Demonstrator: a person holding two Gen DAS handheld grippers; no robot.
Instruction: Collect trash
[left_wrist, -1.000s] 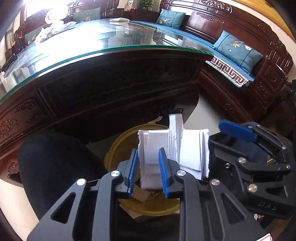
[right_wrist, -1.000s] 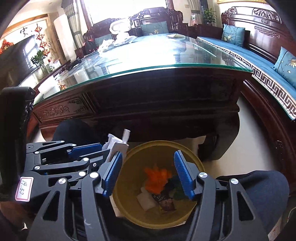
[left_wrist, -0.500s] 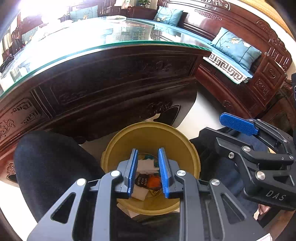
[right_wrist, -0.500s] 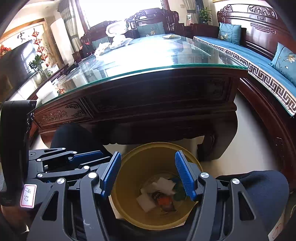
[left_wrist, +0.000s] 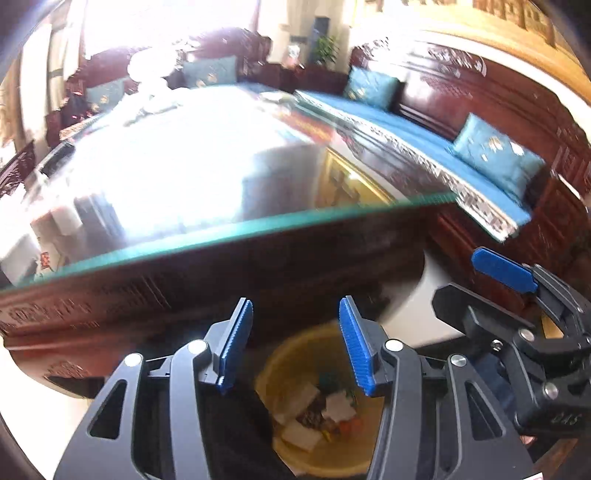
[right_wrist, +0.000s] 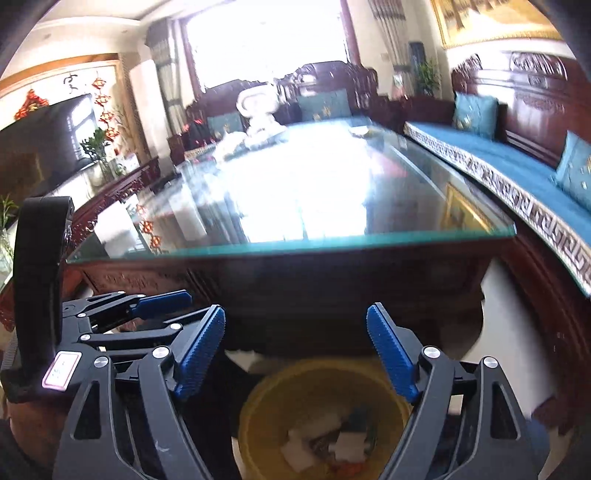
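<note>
Glass-topped carved table (right_wrist: 295, 206), blue-cushioned bench (right_wrist: 517, 162), bright window (right_wrist: 266, 40).

surface: pale floor (right_wrist: 517, 332) | sitting on it: yellow bin (right_wrist: 258, 413), just before the glass-topped table (right_wrist: 332, 251)

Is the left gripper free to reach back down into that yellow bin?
Probably yes: the left gripper, jaws opening and empty, hangs just above the yellow bin, whose open top has nothing across it.
</note>
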